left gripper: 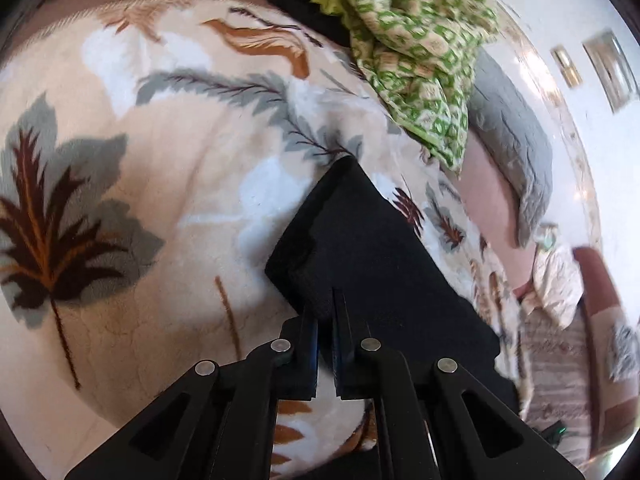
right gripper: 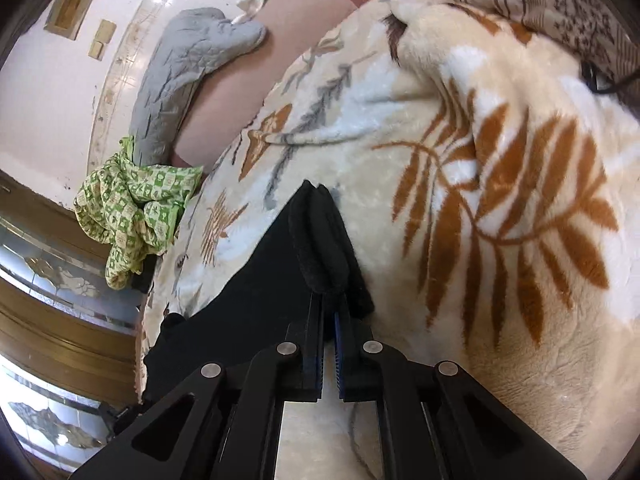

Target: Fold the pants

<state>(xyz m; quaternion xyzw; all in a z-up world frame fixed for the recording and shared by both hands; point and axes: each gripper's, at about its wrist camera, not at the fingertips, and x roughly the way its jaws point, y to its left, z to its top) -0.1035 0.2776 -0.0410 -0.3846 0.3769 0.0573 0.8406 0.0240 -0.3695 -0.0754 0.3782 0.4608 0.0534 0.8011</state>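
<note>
Black pants point(left gripper: 360, 240) lie at centre frame, pinched by our left gripper point(left gripper: 333, 300) and right gripper point(right gripper: 329, 300). Under them we see a plush leaf-print blanket point(right gripper: 500, 160); a green patterned cloth point(left gripper: 420, 40) bunches at upper right.

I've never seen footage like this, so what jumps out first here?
Black pants lie in the middle of a cream leaf-print blanket, pinched by the shut left gripper and right gripper. Beyond, near the bed's far edge, sits a crumpled green patterned cloth beside a grey quilted pillow.
</note>
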